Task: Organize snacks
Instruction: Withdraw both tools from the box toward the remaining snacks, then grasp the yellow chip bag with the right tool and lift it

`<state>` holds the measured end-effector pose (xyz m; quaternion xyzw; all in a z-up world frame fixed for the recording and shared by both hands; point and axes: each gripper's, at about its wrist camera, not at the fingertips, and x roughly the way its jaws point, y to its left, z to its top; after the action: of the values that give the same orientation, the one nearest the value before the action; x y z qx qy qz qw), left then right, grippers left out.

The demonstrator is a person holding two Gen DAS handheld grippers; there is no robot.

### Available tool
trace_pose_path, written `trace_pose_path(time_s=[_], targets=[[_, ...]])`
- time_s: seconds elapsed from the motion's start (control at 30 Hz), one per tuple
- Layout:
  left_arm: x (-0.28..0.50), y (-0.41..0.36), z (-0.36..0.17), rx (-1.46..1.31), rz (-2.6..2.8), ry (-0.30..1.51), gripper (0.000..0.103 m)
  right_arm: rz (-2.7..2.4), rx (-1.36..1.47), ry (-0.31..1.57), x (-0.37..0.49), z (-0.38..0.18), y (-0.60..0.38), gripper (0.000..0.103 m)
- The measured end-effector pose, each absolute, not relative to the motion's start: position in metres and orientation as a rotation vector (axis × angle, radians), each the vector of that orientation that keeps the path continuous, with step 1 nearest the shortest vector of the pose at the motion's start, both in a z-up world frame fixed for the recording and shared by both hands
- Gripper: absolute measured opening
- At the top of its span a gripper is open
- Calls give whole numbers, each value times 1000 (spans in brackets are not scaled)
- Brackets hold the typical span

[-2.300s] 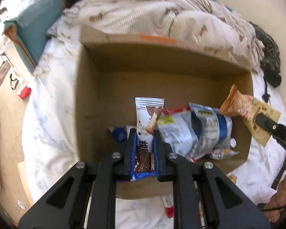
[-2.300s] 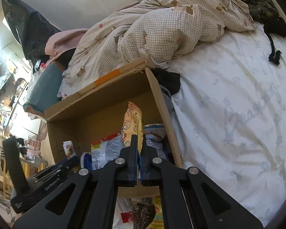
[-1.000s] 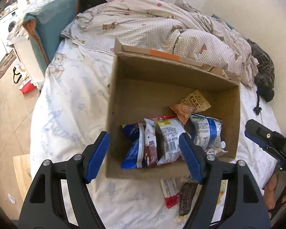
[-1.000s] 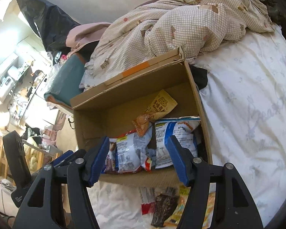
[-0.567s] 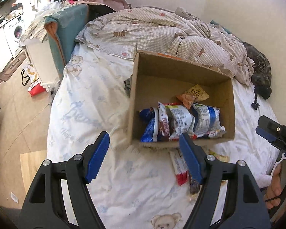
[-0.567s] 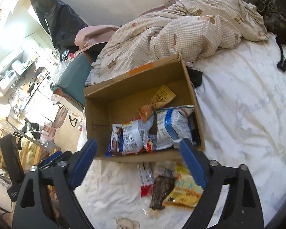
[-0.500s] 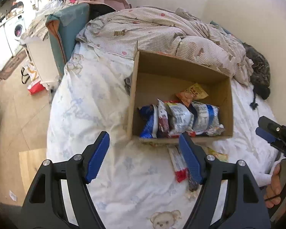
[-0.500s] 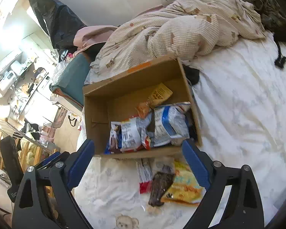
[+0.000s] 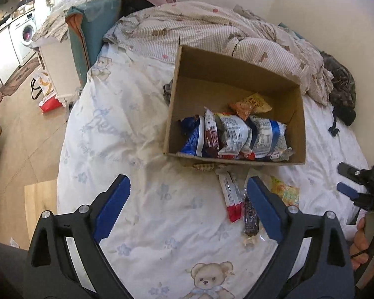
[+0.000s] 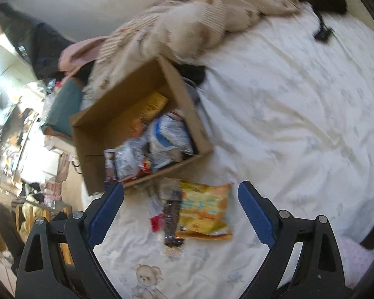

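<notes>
Now, left gripper [image 9: 187, 206]: jaws opening wide, nothing between the blue pads, held above the sheet.
Right gripper [image 10: 180, 211]: spread wide, empty, over the loose snacks; view blurred.
Surface: white bear-print bedsheet [image 9: 127, 129], rumpled checked duvet [image 9: 212, 32] behind.
Room: washing machine [image 9: 27, 32] far left, wood floor beside the bed.
Cardboard box [image 9: 298, 124]: open, packets standing in a row along its near wall.
Loose snacks: yellow packet [image 10: 204, 211], dark bar [image 10: 172, 216] and red-ended bar [image 9: 230, 199] lying flat just before the box, the bars' long axes pointing roughly toward it.

A home bedroom: bed with teddy-bear sheet [image 9: 142, 129], rumpled duvet [image 9: 212, 32], washing machine [image 9: 27, 31] beyond.
</notes>
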<state>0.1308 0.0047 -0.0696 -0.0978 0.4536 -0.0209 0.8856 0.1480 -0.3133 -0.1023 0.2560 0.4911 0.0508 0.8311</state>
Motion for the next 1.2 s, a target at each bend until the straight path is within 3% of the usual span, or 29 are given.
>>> trace_pose_path(time_s=[0.23,0.57,0.67,0.7,0.73,0.93,1.2], targets=[[134,9,-72,-220,-31,958,93,38,495,1344,175,-173,-288,95],[142,36,-86,-326,59,1031,93,-14,306,1468,196,-203,-247,95],[142,37,-90,-328,61,1044,93,-4,253,1480,196,-206,-238,85],[143,36,-91,-328,59,1049,93,-2,241,1488,196,-207,-236,73],[144,35,-91,-329,56,1053,93,1,242,1494,194,-208,-236,71],[146,20,-93,-282,23,1065,93,43,275,1419,182,-187,-248,57],[147,-28,-125,-121,-71,1182,93,95,425,1173,145,-117,-295,54]])
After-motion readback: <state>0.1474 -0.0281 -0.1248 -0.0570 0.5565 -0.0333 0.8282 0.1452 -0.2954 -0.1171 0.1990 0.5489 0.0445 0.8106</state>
